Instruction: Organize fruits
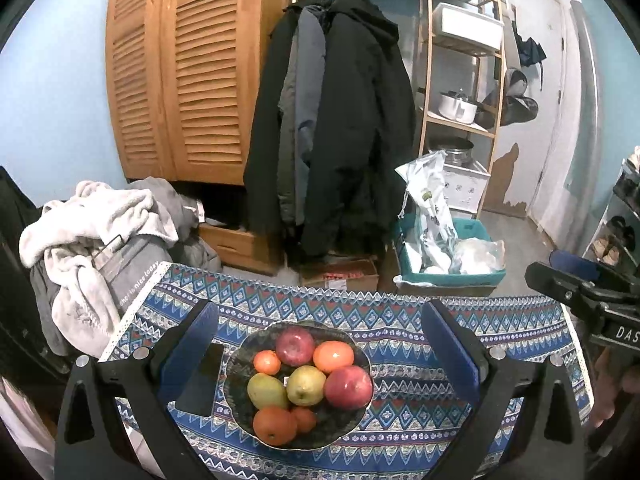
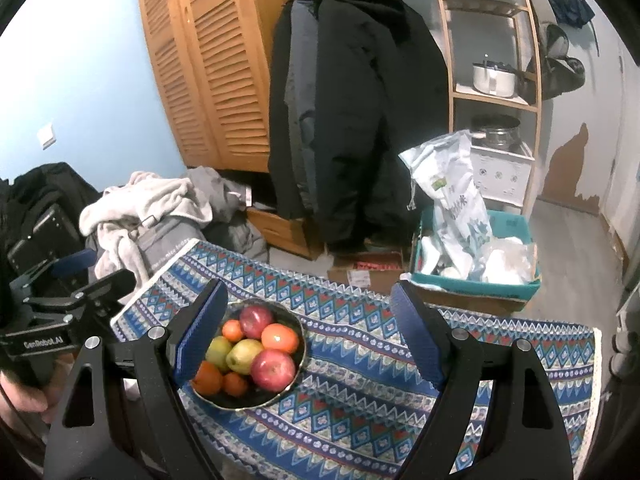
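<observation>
The fruits are gathered in one dark bowl [image 1: 240, 408] set near the middle of the tabletop [image 1: 420, 420], on a blue patterned cloth [image 1: 400, 320]. Inside the bowl, a red apple [image 1: 295, 345] is seen at twelve o'clock, an orange [image 1: 333, 356] at about one, a second red apple [image 1: 348, 387] at three, a large orange [image 1: 274, 426] at six with a smaller one [image 1: 304, 419] just beside it, a green pear [image 1: 266, 391] at nine and a small orange [image 1: 267, 362] at eleven; a yellow-green fruit [image 1: 306, 385], bearing what may be a sticker, is nested at the centre. The pieces are packed touching, presumably so that none rolls off.

The left hand-held gripper [image 1: 318, 364] is held above the bowl with its blue pads wide apart and nothing between them, which suggests a piece has been let go or a fresh pick is being lined up. The right hand-held gripper [image 2: 310, 340] is likewise spread and empty, with the bowl toward its left pad, at about nine o'clock in its view. Beyond the tabletop's far edge, at twelve o'clock, dark coats [image 1: 332, 120] are hung beside a louvred wardrobe [image 1: 180, 72].
</observation>
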The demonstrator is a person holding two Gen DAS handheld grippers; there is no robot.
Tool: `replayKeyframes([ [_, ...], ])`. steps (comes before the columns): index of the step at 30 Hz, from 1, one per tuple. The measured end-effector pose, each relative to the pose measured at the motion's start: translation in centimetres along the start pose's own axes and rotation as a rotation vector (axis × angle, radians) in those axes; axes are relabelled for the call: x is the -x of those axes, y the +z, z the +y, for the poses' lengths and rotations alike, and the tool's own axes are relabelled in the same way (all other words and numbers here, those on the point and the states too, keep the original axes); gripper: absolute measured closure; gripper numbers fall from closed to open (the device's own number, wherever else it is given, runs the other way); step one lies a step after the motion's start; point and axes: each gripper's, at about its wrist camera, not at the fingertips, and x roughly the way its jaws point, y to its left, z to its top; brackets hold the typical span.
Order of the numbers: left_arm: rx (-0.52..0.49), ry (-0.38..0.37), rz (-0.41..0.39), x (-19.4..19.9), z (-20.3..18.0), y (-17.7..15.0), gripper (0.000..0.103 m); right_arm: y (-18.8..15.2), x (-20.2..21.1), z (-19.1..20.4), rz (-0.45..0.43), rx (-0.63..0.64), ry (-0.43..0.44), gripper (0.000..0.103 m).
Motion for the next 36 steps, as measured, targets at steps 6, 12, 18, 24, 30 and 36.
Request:
replayKeyframes([
  [6, -0.015, 0.018, -0.004, 0.12, -0.45, 0.06, 0.001, -0.19, -0.18, -0.54, 0.011, -0.015, -0.011, 0.020],
  [12, -0.010, 0.011, 0.002, 0.08, -0.58, 0.15, 0.001, -0.22, -0.14, -0.75, 0.012, -0.019, -0.018, 0.020],
  [18, -0.019, 0.027, 0.004, 0.03, -0.70, 0.06, 0.001, -0.24, -0.04, -0.81, 0.013, -0.020, -0.019, 0.020],
  [24, -0.020, 0.037, 0.004, 0.00, -0.69, -0.09, 0.001, -0.34, -0.06, -0.91, 0.013, -0.015, -0.017, 0.020],
  [30, -0.017, 0.039, 0.005, 0.05, -0.52, -0.08, 0.001, -0.42, -0.18, -0.74, 0.018, -0.016, -0.020, 0.020],
  [36, -0.029, 0.043, 0.003, 0.03, -0.64, -0.07, 0.001, -0.48, -0.25, -0.70, 0.024, -0.018, -0.018, 0.020],
])
